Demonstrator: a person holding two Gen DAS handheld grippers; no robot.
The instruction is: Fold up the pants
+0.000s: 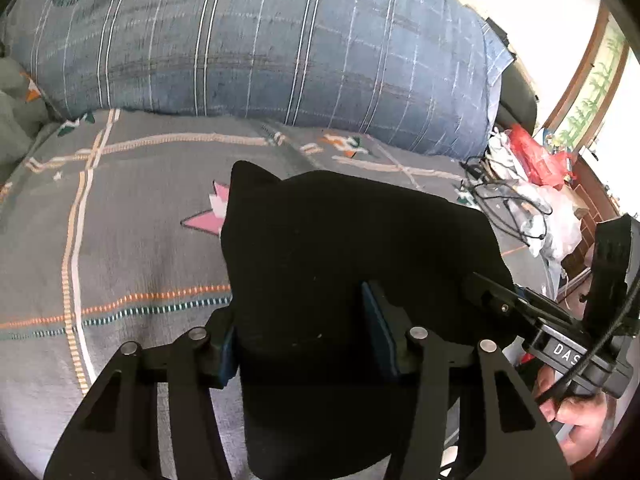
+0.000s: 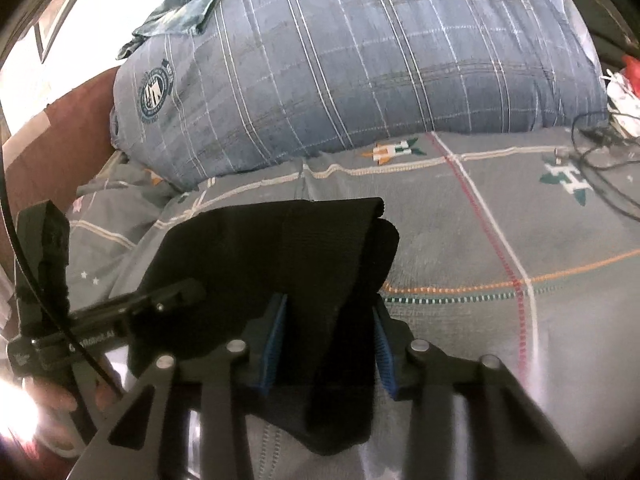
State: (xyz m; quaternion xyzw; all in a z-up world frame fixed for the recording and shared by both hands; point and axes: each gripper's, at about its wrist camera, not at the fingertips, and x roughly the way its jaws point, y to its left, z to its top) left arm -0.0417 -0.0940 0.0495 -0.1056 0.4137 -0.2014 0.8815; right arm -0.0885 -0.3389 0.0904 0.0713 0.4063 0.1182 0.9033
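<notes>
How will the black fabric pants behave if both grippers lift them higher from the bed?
The black fabric pants will probably droop, since they already bend in soft layers. They look light. The left gripper and right gripper have blue pads flanking the cloth, so slipping seems unlikely.

Pants (image 1: 344, 264): near end runs under the left claw (image 1: 306, 336) and off the bottom edge; folds unreadable in the black.
Right claw (image 2: 326, 340): grip on the pants unclear.
Clutter (image 1: 532, 184) right of pants: too small to identify.
</notes>
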